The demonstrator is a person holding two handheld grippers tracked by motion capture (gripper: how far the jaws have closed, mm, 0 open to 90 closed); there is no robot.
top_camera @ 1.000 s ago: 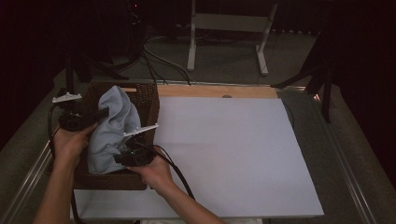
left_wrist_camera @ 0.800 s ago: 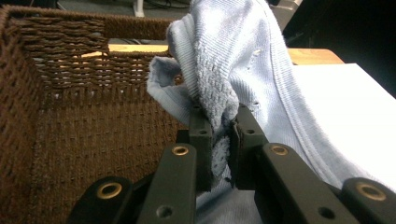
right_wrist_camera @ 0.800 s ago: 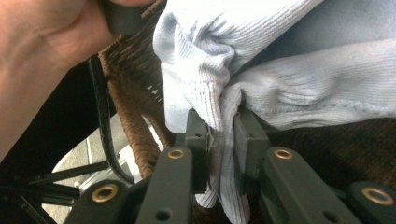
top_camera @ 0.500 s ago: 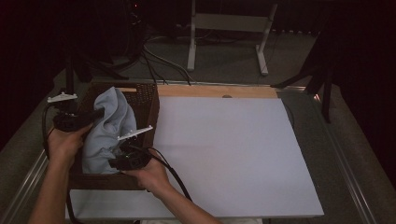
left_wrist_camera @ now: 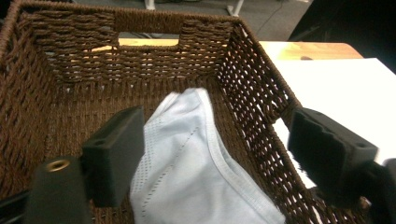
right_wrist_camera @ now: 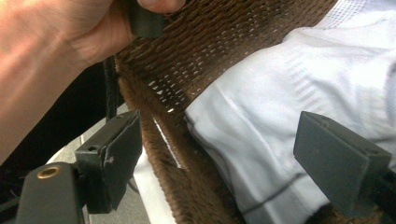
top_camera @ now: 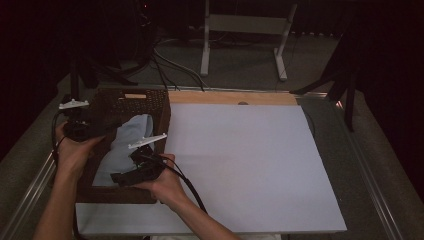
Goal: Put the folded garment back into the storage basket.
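The basket (left_wrist_camera: 70, 60) is dark brown wicker in a close woven pattern. The garment (left_wrist_camera: 187, 158) in it is pale blue, with a fine dotted mesh panel and stitched seams. The board (top_camera: 250, 165) looks white, its far edge light wood. Both grippers' pads (right_wrist_camera: 114, 158) are black.

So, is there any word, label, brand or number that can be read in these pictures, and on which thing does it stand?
None: no word, number or sign can be read.
The wicker basket, the light blue garment in it and the white board bear no print that shows.
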